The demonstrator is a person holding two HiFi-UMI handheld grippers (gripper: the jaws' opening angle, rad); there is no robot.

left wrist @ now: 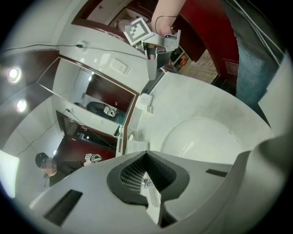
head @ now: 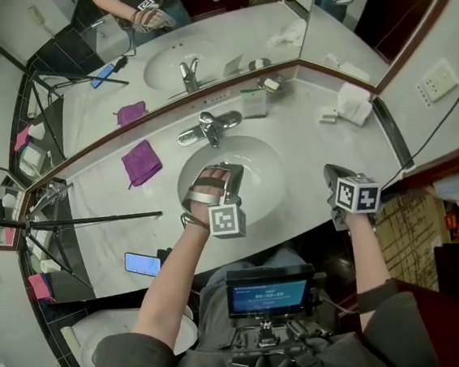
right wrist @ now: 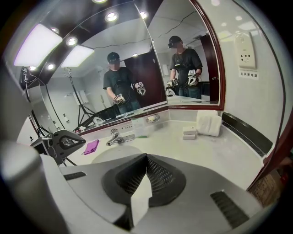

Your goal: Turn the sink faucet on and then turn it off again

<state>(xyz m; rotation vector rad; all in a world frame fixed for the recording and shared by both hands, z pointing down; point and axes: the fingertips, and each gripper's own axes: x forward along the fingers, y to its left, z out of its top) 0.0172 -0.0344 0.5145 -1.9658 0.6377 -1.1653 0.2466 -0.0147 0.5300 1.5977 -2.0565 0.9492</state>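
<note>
The chrome faucet (head: 208, 128) stands at the back rim of the oval white sink (head: 262, 185), with its lever pointing right. No water stream shows. My left gripper (head: 216, 174) hovers over the basin just in front of the faucet, apart from it, jaws shut and empty (left wrist: 147, 176). My right gripper (head: 332, 172) is held over the counter to the right of the sink, jaws shut on nothing (right wrist: 145, 176). In the right gripper view the faucet (right wrist: 119, 137) lies ahead to the left, and the left gripper (right wrist: 62, 142) is at the far left.
A purple cloth (head: 140, 162) lies left of the sink and a phone (head: 142, 263) near the front edge. A folded white towel (head: 354, 102), small soap boxes (head: 329, 115), a soap dish (head: 270, 83) and a card (head: 254, 103) sit at the back right. A tripod (head: 70, 222) stands left.
</note>
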